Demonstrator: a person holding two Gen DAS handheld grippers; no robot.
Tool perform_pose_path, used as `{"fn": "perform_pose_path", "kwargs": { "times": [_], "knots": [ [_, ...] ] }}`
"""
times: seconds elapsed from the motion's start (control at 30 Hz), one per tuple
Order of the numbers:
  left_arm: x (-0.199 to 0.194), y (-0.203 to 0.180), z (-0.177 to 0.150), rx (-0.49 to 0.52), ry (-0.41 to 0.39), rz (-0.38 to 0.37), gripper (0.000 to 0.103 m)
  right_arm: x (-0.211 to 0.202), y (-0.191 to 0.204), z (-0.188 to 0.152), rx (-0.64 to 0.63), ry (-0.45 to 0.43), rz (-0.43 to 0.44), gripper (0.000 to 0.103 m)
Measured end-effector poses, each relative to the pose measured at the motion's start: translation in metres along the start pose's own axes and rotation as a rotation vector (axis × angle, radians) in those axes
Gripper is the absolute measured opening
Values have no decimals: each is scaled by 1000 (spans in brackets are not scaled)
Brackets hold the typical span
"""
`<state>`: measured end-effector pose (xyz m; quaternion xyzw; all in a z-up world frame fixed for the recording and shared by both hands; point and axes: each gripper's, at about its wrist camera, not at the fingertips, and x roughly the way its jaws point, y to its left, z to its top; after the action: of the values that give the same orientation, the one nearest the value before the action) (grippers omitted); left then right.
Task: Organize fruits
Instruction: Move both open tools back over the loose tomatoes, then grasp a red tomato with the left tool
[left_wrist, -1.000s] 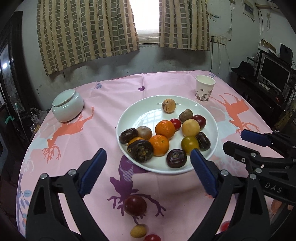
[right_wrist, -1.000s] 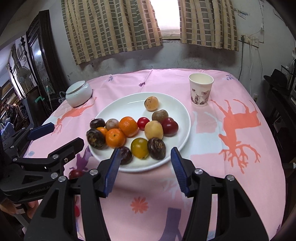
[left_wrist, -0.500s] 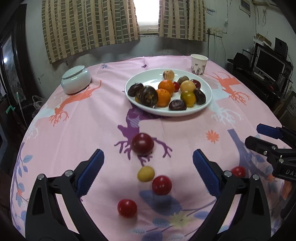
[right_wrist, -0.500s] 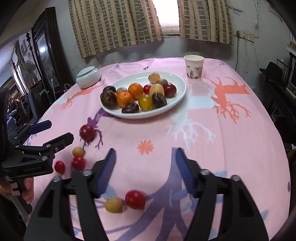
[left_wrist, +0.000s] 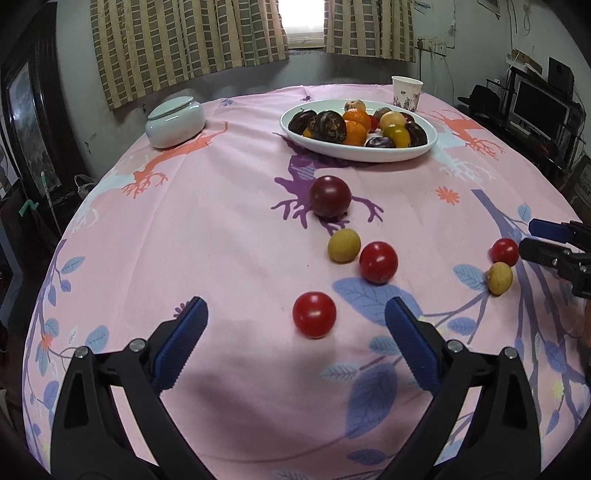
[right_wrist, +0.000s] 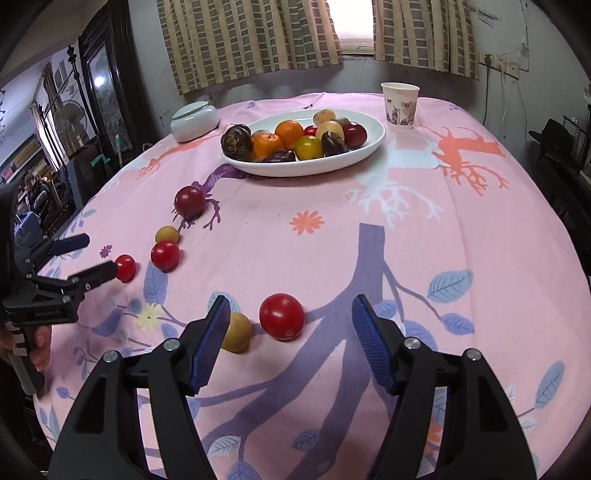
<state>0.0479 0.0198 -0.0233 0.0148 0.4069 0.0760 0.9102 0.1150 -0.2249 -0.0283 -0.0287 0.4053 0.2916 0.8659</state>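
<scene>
Most of the fruit is already sitting heaped on the white plate at the far side of the pink tablecloth, but six pieces are still lying loose nearer in. The left gripper is standing wide and empty, its jaws framing a small red fruit without touching it. The right gripper, its jaws having just been opening, is likewise holding nothing and is framing another red fruit, a yellow fruit lying just beside its left pad. Gathering looks well advanced, not finished.
</scene>
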Motion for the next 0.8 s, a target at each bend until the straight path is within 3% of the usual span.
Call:
{"fn": "perform_pose_path", "kwargs": {
  "times": [0.23, 0.43, 0.5, 0.57, 0.6, 0.73, 0.8],
  "knots": [
    [7, -4, -8, 33, 19, -2, 98, 1, -7, -2, 45, -17, 77, 69],
    [18, -2, -5, 10, 60, -33, 97, 0, -3, -4, 28, -20, 92, 69],
    [23, 1, -5, -8, 80, -57, 86, -1, -1, -4, 20, -21, 99, 69],
    [29, 7, -5, -46, 103, -84, 65, 0, 0, -5, 15, -15, 101, 69],
    [32, 11, -6, -70, 118, -91, 60, 1, 0, -6, 15, -13, 99, 69],
    [31, 19, -6, -121, 86, -137, 28, 1, -3, -6, 28, -16, 102, 69],
    [31, 18, -6, -122, 82, -137, 28, 1, -4, -6, 33, -18, 100, 69]
  ]
}}
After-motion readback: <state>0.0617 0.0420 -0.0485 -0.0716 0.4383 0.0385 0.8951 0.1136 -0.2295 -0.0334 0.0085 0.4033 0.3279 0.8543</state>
